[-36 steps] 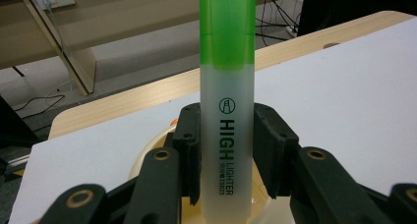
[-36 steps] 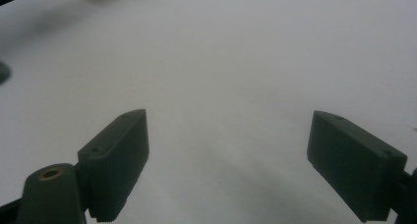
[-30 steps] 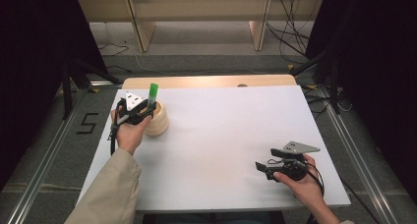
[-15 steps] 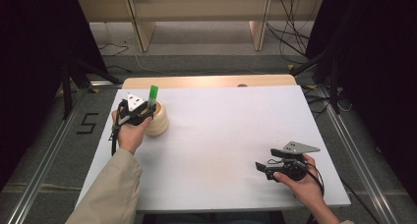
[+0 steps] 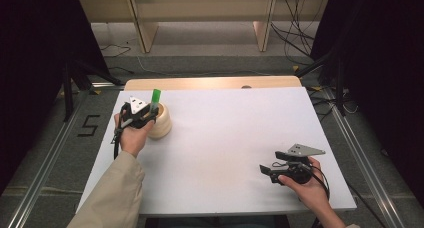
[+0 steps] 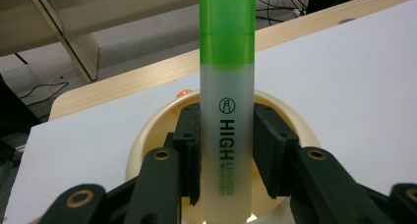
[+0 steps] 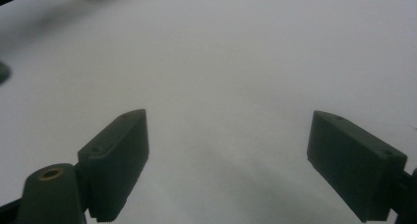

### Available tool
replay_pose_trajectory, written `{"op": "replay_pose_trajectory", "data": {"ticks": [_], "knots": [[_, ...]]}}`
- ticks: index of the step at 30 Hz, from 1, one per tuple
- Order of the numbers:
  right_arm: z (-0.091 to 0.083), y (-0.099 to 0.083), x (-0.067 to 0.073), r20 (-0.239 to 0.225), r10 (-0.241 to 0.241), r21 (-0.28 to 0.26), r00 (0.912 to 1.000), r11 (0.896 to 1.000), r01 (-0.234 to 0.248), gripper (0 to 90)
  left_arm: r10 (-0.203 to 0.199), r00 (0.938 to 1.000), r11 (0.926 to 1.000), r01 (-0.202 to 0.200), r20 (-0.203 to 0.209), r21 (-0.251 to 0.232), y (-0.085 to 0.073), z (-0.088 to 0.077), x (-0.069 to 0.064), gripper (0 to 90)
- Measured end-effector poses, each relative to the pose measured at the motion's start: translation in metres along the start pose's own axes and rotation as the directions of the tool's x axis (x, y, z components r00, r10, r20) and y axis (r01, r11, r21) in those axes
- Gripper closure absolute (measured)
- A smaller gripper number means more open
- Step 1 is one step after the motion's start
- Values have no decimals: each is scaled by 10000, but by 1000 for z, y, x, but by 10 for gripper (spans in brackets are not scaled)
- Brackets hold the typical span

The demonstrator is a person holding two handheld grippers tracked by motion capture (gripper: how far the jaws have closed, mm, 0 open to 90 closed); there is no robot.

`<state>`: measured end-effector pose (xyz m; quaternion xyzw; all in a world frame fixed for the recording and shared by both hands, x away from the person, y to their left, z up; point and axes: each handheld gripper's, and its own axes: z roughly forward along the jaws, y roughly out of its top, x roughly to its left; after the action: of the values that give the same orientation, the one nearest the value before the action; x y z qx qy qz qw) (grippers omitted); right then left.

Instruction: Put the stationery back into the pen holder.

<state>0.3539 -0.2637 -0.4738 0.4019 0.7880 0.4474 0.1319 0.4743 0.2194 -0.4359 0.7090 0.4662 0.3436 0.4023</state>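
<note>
A green highlighter stands upright with its green cap on top and its pale barrel reaching down into a cream round cup. My left gripper is shut on the barrel, and its two black pads press on either side just above the cup's rim. My right gripper rests low at the table's front right. It stands open, with bare white table between its jaws.
The white table top stretches between the two hands. A wooden strip runs along its far edge. A small orange thing peeks out beyond the cup's rim. Cables and bench legs lie on the floor behind.
</note>
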Motion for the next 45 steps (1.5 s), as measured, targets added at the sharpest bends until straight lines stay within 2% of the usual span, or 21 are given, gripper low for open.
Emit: {"op": "replay_pose_trajectory", "data": {"ticks": [36, 45], "knots": [[0, 0, 0, -8, -14, -1, 10000, 10000, 14, 167, -127, 9999, 9993, 127, -4, 346, -6, 4, 3, 656], [-1, 0, 0, -13, -20, -9, 10000, 10000, 20, 167, -204, 9997, 9998, 205, -152, 70, -1, -5, 5, 572]]}}
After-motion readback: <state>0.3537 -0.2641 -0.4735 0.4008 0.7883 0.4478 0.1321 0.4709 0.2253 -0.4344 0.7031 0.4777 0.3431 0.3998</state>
